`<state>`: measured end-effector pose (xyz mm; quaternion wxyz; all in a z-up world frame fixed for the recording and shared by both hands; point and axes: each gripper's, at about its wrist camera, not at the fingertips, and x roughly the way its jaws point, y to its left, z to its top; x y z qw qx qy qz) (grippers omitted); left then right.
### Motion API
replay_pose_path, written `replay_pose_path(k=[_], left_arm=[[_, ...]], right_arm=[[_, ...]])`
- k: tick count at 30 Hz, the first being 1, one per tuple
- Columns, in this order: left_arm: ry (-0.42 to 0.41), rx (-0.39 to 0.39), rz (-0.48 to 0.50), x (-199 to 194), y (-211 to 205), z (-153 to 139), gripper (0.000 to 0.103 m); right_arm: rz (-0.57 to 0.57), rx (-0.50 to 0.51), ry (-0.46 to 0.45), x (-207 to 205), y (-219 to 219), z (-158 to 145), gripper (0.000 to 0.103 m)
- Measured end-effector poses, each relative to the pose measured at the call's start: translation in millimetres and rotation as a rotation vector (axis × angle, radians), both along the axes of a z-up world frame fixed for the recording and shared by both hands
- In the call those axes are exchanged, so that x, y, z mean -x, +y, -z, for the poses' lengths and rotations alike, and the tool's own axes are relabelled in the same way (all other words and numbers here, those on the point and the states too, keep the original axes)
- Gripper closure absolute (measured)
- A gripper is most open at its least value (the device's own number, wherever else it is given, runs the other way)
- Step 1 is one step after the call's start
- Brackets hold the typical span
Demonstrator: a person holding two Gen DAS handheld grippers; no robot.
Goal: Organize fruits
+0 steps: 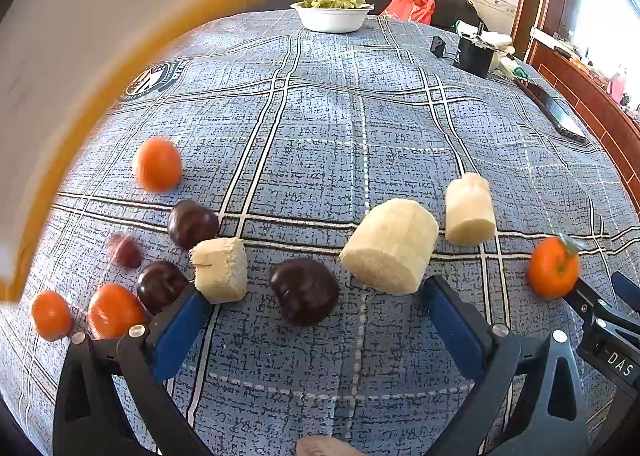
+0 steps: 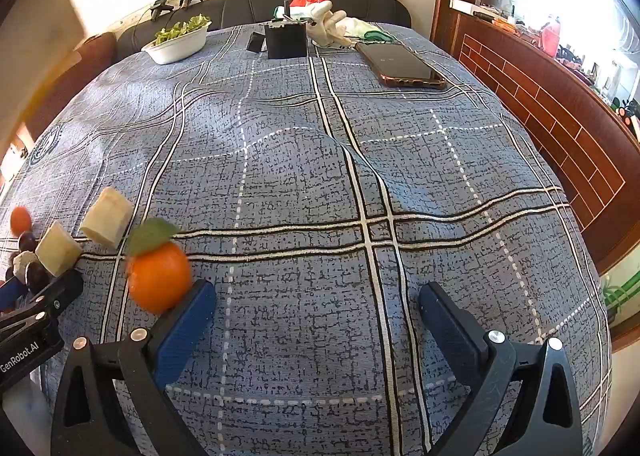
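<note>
Both tongs spread wide, holding nothing: left tongs [image 1: 316, 308] over the dark plum [image 1: 304, 291], right tongs [image 2: 318, 306] just right of the leafed orange [image 2: 159, 281]. Fruits scattered on the tabletop [image 2: 320, 176] (sorting barely begun). Next: probably shift left, close on orange.

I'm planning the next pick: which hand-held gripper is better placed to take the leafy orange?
Right. The leafy orange lies just beside the open right hand-held gripper, at its left fingertip. The left hand-held gripper, also open, faces a dark plum instead.
</note>
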<state>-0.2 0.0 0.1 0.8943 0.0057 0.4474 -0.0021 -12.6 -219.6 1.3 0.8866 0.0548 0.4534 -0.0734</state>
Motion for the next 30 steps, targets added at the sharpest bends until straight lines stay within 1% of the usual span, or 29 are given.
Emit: replay_pose_path(k=[2,30], left_arm=[[0.01,0.001,0.0,-0.3,0.1,0.2,0.0],[0.012,0.002,0.0,0.0,0.5,0.1,0.0]], right_arm=[[0.0,-0.003,-0.002,0.2,-0.3,-0.2,0.0],[0.0,-0.002,0.002,0.4,-0.7,-0.2,0.0]])
